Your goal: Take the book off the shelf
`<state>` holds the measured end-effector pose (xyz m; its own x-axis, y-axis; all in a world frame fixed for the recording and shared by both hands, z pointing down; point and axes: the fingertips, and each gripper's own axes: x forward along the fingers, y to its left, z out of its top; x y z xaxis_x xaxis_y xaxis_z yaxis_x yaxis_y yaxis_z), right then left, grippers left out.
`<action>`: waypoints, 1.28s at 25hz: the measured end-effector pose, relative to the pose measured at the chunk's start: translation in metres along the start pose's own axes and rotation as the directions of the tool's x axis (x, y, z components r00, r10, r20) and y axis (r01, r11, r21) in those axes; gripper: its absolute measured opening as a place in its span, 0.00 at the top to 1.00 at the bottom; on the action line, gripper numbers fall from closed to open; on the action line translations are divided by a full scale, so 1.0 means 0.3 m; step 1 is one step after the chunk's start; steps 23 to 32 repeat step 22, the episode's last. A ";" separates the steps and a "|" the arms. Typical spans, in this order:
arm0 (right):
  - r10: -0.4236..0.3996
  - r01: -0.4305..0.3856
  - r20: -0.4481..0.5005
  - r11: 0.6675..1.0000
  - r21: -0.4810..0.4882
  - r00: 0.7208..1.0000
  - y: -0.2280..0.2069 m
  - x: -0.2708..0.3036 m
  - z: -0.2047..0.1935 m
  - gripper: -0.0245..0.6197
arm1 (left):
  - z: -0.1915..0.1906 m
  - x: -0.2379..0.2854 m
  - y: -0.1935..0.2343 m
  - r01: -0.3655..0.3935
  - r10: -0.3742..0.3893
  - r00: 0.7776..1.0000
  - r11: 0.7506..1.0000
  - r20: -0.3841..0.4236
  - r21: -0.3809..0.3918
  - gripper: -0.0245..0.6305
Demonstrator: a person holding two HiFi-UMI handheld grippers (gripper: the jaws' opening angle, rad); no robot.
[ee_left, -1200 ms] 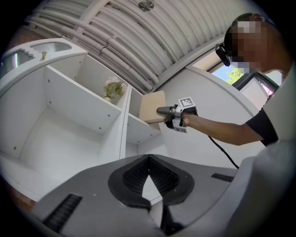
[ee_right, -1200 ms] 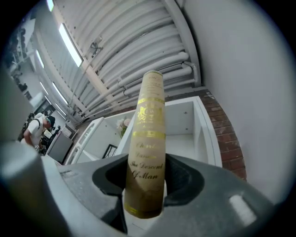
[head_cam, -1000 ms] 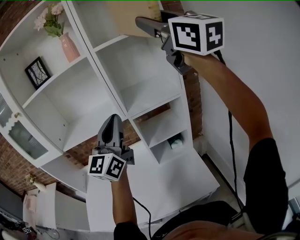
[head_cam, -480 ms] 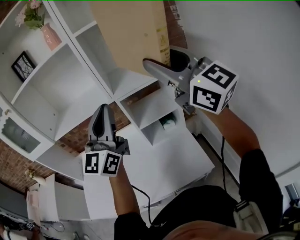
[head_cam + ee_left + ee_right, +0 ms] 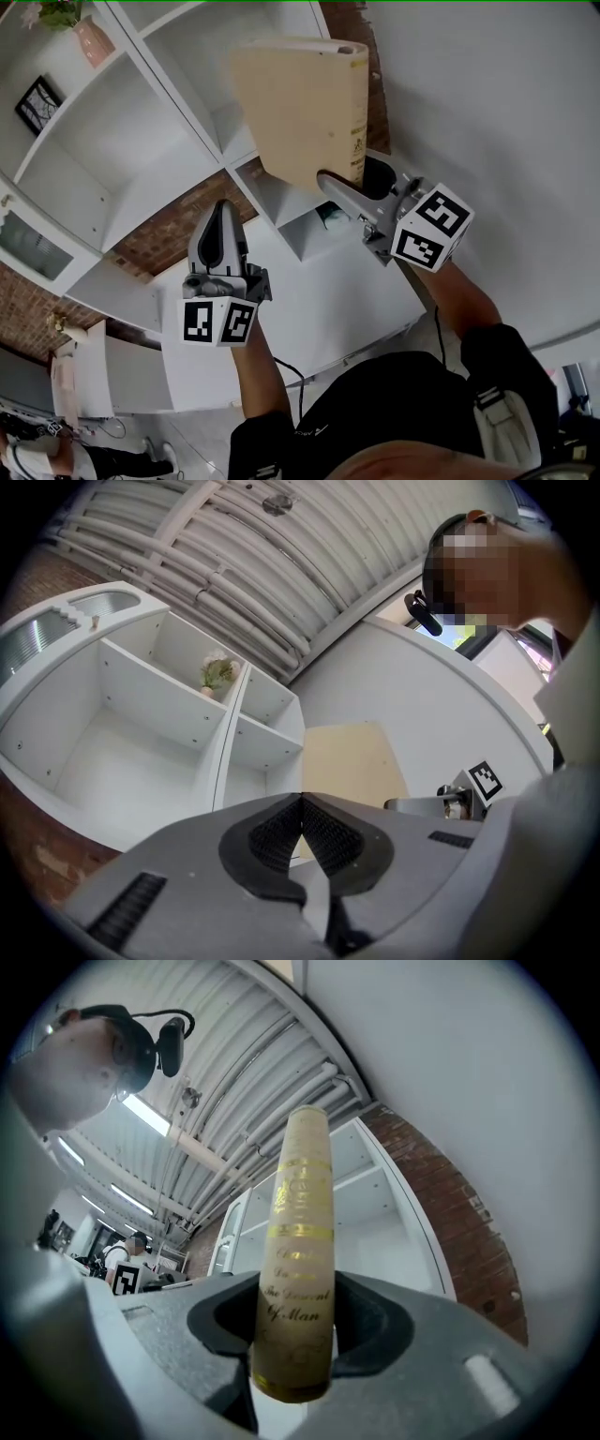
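Head view: book (image 5: 300, 112) is held out in front of the white shelf unit (image 5: 169, 89). Its long axis runs up and away from the right gripper (image 5: 330, 181), which holds its lower end. The left gripper (image 5: 220, 239) is near, at lower left.

Left gripper view: jaws together, nothing between them (book lies ahead, slightly right).

Right gripper view: jaws partly spread, pads pressed on the spine.

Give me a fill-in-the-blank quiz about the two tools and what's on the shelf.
The right tool is shut on a tan ____.
The left tool is shut and holds ____.
The vase on the white shelf is ____.
Missing: book; nothing; pink.
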<state>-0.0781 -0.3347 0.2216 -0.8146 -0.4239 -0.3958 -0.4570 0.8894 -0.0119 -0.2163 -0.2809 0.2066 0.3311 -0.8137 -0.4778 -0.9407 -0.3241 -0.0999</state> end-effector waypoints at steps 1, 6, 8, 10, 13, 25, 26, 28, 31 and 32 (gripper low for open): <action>-0.005 0.005 -0.003 1.000 0.006 1.000 0.000 -0.007 -0.016 0.66 | -0.009 -0.004 -0.003 0.002 -0.002 1.000 1.000 -0.004 -0.003 0.96; 0.000 0.000 -0.012 1.000 -0.011 1.000 0.017 -0.020 -0.043 0.66 | -0.030 -0.005 -0.011 0.009 -0.009 1.000 1.000 -0.021 -0.003 0.96; 0.005 -0.005 -0.012 1.000 -0.025 1.000 0.025 -0.024 -0.035 0.66 | -0.026 -0.002 -0.014 0.011 -0.011 1.000 1.000 -0.024 0.000 0.96; 0.009 -0.010 -0.010 0.999 -0.033 1.000 0.031 -0.026 -0.030 0.66 | -0.024 -0.001 -0.015 0.012 -0.012 1.000 1.000 -0.026 0.005 0.96; 0.014 -0.014 -0.011 0.999 -0.035 1.000 0.033 -0.025 -0.030 0.66 | -0.023 -0.002 -0.011 0.011 -0.011 1.000 1.000 -0.028 0.009 0.96; 0.019 -0.020 -0.019 0.999 -0.033 1.000 0.032 -0.025 -0.029 0.66 | -0.023 -0.005 -0.003 0.011 -0.010 0.999 1.000 -0.031 0.017 0.96; 0.019 -0.020 -0.019 0.999 -0.033 1.000 0.032 -0.025 -0.029 0.66 | -0.023 -0.005 -0.003 0.011 -0.010 0.999 1.000 -0.031 0.017 0.96; 0.019 -0.020 -0.019 0.999 -0.033 1.000 0.032 -0.025 -0.029 0.66 | -0.023 -0.005 -0.003 0.011 -0.010 0.999 1.000 -0.031 0.017 0.96; 0.019 -0.020 -0.019 0.999 -0.033 1.000 0.032 -0.025 -0.029 0.66 | -0.023 -0.005 -0.003 0.011 -0.010 0.999 1.000 -0.031 0.017 0.96; 0.019 -0.020 -0.019 0.999 -0.033 1.000 0.032 -0.025 -0.029 0.66 | -0.023 -0.005 -0.003 0.011 -0.010 0.999 1.000 -0.031 0.017 0.96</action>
